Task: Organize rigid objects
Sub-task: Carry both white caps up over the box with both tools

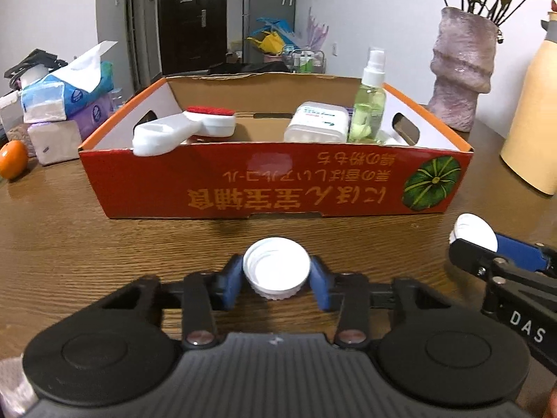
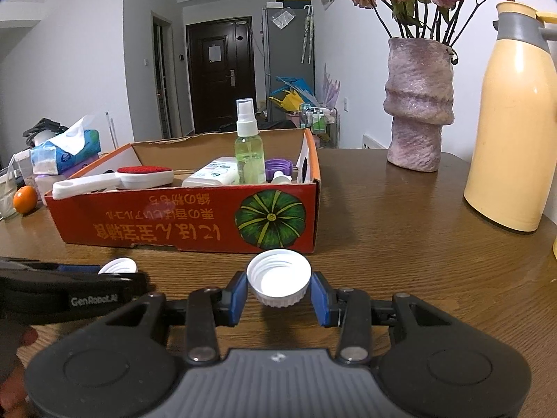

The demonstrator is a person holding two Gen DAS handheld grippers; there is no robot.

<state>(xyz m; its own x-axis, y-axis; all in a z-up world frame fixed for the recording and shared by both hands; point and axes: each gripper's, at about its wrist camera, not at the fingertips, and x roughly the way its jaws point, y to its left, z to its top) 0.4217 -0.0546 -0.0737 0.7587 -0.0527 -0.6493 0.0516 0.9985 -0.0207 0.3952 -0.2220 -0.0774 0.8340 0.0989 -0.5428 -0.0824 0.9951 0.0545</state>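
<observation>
My left gripper (image 1: pixel 277 280) is shut on a white screw cap (image 1: pixel 276 268), held open side up just above the wooden table, in front of the red cardboard box (image 1: pixel 271 188). My right gripper (image 2: pixel 278 291) is shut on a second white screw cap (image 2: pixel 278 275), also open side up, near the box's (image 2: pixel 188 224) front right corner. Each gripper shows in the other view: the right one (image 1: pixel 468 240) at the right edge, the left one (image 2: pixel 116 273) at the left. The box holds a white lint brush (image 1: pixel 184 127), a white container (image 1: pixel 316 127) and a spray bottle (image 1: pixel 369 104).
A pink vase (image 2: pixel 419 104) with dried roses and a yellow thermos (image 2: pixel 515 122) stand on the table right of the box. Tissue packs (image 1: pixel 66 94) and an orange (image 1: pixel 13 163) sit to its left. A purple cap (image 2: pixel 276 167) lies inside the box.
</observation>
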